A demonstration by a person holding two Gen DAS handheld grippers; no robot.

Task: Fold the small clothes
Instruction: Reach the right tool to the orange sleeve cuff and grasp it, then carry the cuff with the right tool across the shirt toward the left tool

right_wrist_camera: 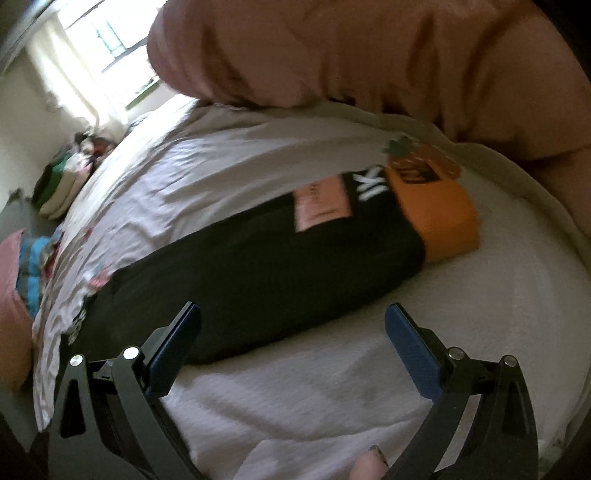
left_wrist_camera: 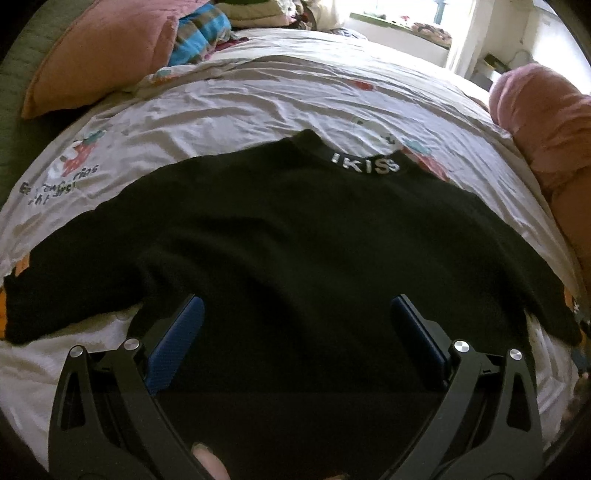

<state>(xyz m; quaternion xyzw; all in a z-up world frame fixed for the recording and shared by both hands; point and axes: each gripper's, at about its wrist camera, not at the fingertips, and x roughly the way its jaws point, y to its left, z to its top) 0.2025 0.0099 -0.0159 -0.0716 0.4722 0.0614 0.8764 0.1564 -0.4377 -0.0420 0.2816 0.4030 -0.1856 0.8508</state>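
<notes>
Two grippers were in view, one per wrist camera, both with jaws spread wide and nothing between the blue pads.

Left gripper (left_wrist_camera: 297,317) hovered over the lower body of the black T-shirt (left_wrist_camera: 280,236). Shirt lay flat on the bed sheet (left_wrist_camera: 229,99), collar away from the camera, white lettering on the neckband (left_wrist_camera: 365,165). Both short sleeves were spread out to the sides; the left one reached toward the frame edge, the right one ran down toward the sheet's border. Sheet was pale, creased, printed with small cartoon figures. A fingertip (left_wrist_camera: 208,463) showed at the bottom edge between the gripper arms.

Pink pillow (left_wrist_camera: 99,51) sat at the far left of the bed, a blue striped cloth (left_wrist_camera: 201,35) just beside it. Pink bolster (left_wrist_camera: 546,122) lay at the right edge. Bright window (left_wrist_camera: 406,14) beyond.

Right gripper (right_wrist_camera: 293,321) was seen from the shirt's side, blurred. Its left finger (right_wrist_camera: 177,343) overlapped the near edge of the black T-shirt (right_wrist_camera: 258,280); the right finger (right_wrist_camera: 413,354) stood over bare white bed sheet (right_wrist_camera: 461,295). Contact with the cloth could not be judged. A pink label (right_wrist_camera: 321,206) and white lettering showed near the collar. An orange folded garment (right_wrist_camera: 436,218) lay touching the shirt's far end. Pink bolster (right_wrist_camera: 369,55) filled the top of the frame. A fingertip (right_wrist_camera: 369,465) showed at the bottom.
</notes>
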